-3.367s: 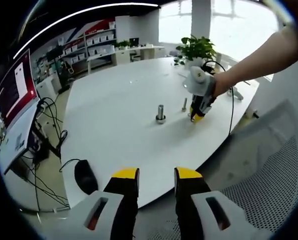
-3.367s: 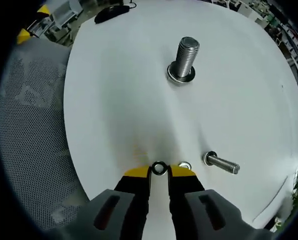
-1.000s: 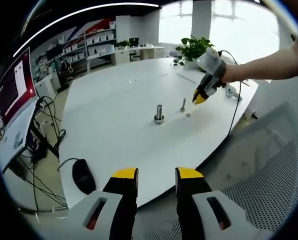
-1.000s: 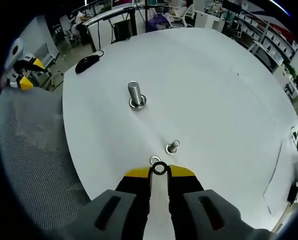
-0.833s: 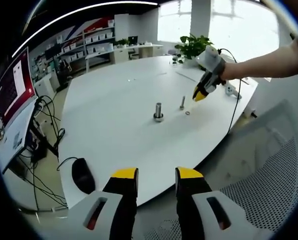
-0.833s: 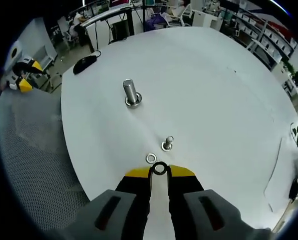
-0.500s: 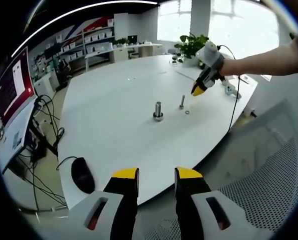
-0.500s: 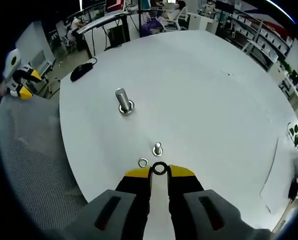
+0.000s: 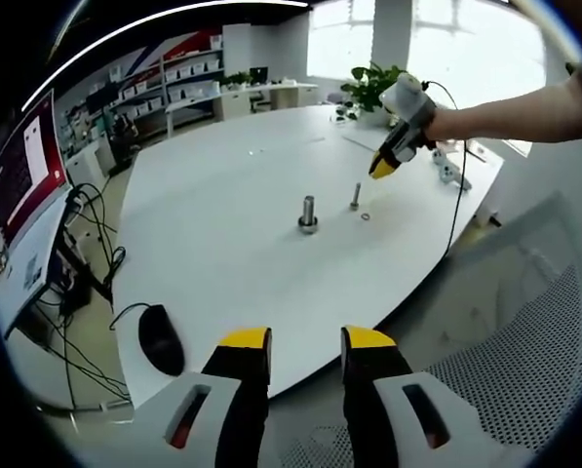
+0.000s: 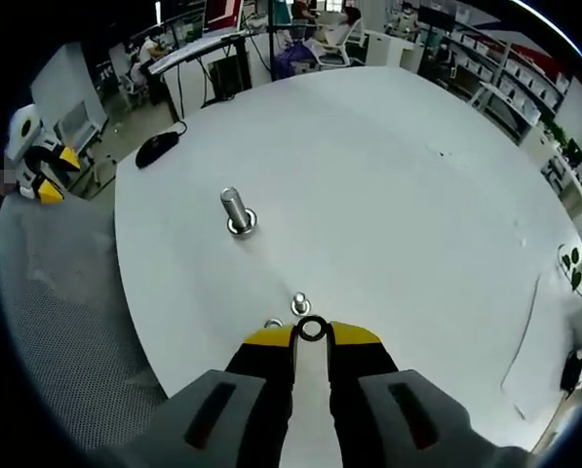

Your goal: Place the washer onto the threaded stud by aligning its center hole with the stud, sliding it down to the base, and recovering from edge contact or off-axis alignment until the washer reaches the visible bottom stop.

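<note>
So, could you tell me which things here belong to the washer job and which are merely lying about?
Job:
- washer gripped in the right gripper
- large threaded stud
- small stud
- spare washer on the table

Lying about:
- computer mouse
- potted plant
- left gripper, idle off the table

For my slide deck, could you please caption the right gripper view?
Right gripper holds a washer above a small stud, with a larger stud beyond.
</note>
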Tool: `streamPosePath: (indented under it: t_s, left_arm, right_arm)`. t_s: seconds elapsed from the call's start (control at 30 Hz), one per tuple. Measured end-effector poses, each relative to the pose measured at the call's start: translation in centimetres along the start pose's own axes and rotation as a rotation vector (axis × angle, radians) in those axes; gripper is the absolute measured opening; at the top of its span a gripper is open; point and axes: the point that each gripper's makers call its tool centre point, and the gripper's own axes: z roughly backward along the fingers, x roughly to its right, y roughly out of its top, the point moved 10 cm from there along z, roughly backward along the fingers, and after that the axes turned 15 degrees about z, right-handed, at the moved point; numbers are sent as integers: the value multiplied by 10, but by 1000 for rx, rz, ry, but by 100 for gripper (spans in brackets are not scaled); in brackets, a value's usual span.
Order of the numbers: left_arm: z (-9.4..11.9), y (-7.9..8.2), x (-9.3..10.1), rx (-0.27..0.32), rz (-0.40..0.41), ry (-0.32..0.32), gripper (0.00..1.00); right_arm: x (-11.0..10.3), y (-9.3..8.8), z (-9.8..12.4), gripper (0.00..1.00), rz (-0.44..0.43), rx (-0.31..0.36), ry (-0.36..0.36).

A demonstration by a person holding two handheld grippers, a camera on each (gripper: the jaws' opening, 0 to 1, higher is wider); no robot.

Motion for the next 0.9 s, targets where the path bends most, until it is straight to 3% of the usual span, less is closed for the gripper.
streamPosePath:
  t_s: [0.27, 0.43, 0.9]
  left_arm:
    - [1, 1, 0, 11, 4, 3, 26]
    - [1, 1, -1, 20, 12, 3, 26]
    - [1, 1, -1, 16, 13, 13, 26]
  right_arm:
    - [1, 7, -1, 14, 28, 5, 8]
    - [-6, 16, -7, 14, 110, -10, 22]
    - [-6, 18, -21, 14, 135, -53, 44]
